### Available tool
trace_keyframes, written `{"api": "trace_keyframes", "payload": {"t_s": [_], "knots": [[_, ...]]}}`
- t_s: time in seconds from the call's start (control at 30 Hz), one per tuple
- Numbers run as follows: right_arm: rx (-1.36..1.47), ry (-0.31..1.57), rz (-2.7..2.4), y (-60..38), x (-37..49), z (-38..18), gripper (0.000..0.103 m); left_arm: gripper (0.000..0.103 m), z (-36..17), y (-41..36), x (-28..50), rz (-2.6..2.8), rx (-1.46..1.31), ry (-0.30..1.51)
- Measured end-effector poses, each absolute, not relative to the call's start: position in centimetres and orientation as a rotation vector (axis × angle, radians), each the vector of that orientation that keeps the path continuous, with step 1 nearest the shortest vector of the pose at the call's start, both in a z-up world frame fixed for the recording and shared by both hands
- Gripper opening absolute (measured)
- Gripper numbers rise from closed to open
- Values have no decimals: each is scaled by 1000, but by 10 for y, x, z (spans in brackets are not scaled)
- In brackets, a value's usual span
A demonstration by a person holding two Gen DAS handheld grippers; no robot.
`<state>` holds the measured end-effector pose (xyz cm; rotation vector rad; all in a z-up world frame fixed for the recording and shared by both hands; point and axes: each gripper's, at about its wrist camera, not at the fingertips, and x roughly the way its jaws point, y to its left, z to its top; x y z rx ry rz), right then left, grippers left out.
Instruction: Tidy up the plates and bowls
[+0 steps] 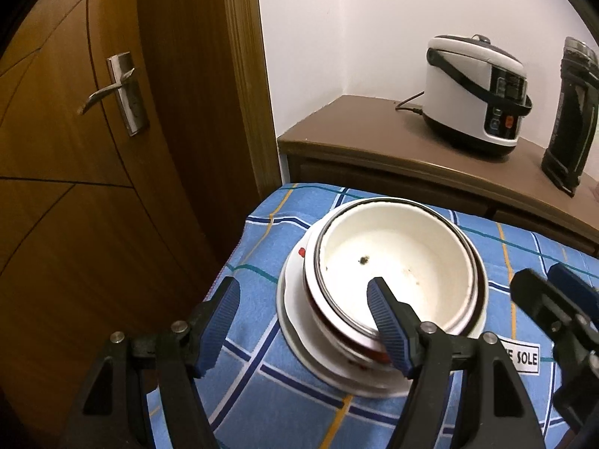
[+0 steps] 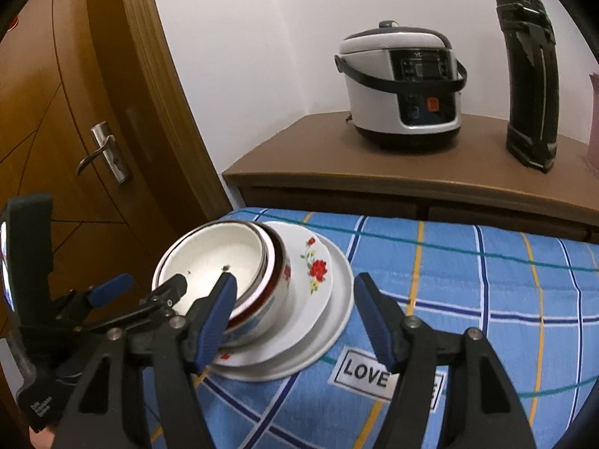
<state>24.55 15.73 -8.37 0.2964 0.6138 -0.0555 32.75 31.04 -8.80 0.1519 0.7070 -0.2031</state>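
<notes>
Standing apart, your left gripper (image 1: 303, 299) and right gripper (image 2: 295, 299) grip nothing; bowls (image 2: 224, 258) sit stacked on plates (image 2: 333, 299).

You have a blue checked cloth (image 2: 468, 284) covering the surface, with a large white plate (image 2: 338, 299) lying directly on it near the left edge. Behind, a brown cabinet (image 2: 318, 157) carries a rice cooker (image 2: 400, 86) and a dark flask (image 2: 529, 75).

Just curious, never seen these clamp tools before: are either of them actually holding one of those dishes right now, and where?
Nothing is held. The left gripper and right gripper both stand open, pads off the stacked bowls.
</notes>
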Motion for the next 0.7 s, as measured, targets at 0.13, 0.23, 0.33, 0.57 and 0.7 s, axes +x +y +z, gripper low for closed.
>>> {"api": "trace_keyframes", "payload": {"t_s": [0.13, 0.23, 0.33, 0.57, 0.7], "knots": [[284, 602, -66, 162, 237, -81, 73, 73, -85, 312, 317, -230, 147, 699], [282, 584, -74, 165, 229, -78, 78, 73, -80, 314, 309, -219, 160, 678], [272, 578, -84, 168, 223, -75, 79, 74, -78, 316, 302, -215, 166, 669], [263, 540, -107, 174, 204, -66, 85, 74, -70, 320, 285, -231, 161, 643], [262, 515, -113, 176, 192, -60, 87, 74, -62, 322, 269, -238, 161, 605]]}}
